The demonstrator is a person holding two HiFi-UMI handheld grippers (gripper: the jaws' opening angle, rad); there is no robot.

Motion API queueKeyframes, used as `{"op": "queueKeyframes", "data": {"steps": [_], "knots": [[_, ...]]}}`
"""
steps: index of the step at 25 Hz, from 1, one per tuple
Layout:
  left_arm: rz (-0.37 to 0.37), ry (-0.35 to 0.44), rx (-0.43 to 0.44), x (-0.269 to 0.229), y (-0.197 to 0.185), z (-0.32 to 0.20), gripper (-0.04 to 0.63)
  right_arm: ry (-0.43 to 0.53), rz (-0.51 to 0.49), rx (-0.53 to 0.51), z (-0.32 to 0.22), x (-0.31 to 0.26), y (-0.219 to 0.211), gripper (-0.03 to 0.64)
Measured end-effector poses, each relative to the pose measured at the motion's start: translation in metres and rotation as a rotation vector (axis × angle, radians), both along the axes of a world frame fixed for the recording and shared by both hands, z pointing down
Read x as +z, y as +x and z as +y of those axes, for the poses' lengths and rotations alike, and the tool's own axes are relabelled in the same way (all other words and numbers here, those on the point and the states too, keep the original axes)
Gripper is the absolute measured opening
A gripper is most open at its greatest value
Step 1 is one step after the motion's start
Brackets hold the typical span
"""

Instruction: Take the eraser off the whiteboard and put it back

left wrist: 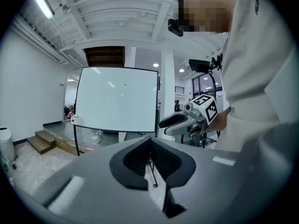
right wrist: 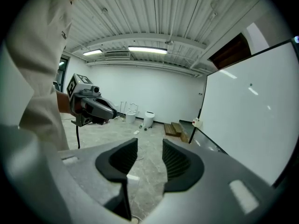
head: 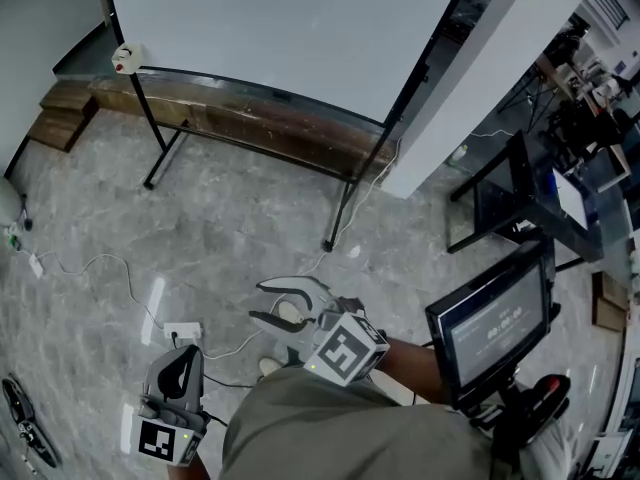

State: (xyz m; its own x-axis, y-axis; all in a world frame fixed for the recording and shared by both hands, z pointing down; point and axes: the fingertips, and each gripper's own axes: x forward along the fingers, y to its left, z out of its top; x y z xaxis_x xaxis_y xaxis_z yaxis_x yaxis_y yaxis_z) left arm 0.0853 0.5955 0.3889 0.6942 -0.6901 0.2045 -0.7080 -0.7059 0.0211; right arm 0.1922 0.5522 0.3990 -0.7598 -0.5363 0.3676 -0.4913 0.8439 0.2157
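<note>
Looks like an office or lab workroom. Large whiteboard [head: 280, 28] on a black stand across the top of the head view. Grey stone-pattern floor [head: 230, 218] with loose cables [head: 90, 263] and a power strip [head: 182, 330] at lower left. Monitor [head: 495, 328] on a stand at lower right, cluttered benches [head: 590, 68] at upper right. Ribbed ceiling [right wrist: 140, 17] with strip lights [right wrist: 147, 49] over bare white walls [right wrist: 159, 92].

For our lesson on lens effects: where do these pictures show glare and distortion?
Head view: the white rectangular whiteboard bows along its lower edge, wide-angle distortion. Left gripper view: faint lamp reflections streak the board; corners go black. Right gripper view: the same streaks and dark corners.
</note>
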Motion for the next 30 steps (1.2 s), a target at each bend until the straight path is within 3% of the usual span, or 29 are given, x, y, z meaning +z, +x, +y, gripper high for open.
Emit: {"op": "queueKeyframes", "data": {"steps": [4,6,10,14,20,24,30], "knots": [[-0.012,-0.001,-0.010,0.004,0.008,-0.024,0.006,0.000,-0.004,-0.020,-0.025,0.002,0.008,0.034],[-0.025,-0.004,-0.021,0.006,0.019,-0.050,0.006,-0.001,-0.002,-0.034,-0.052,0.005,0.018,0.006],[-0.042,-0.011,-0.051,0.002,0.038,-0.101,0.006,0.021,-0.019,-0.090,-0.103,0.003,0.031,0.002],[-0.007,-0.010,-0.102,-0.013,0.044,-0.150,0.006,0.052,-0.045,-0.092,-0.149,-0.007,0.047,0.002],[-0.031,-0.017,-0.231,-0.002,0.039,-0.192,0.006,-0.002,-0.033,-0.153,-0.195,0.020,0.058,0.002],[-0.043,-0.045,-0.261,0.010,0.026,-0.213,0.006,-0.034,-0.035,-0.189,-0.221,0.035,0.042,0.002],[-0.024,-0.062,-0.268,0.021,-0.027,-0.266,0.006,-0.032,-0.030,-0.194,-0.282,0.037,-0.012,0.002]]}}
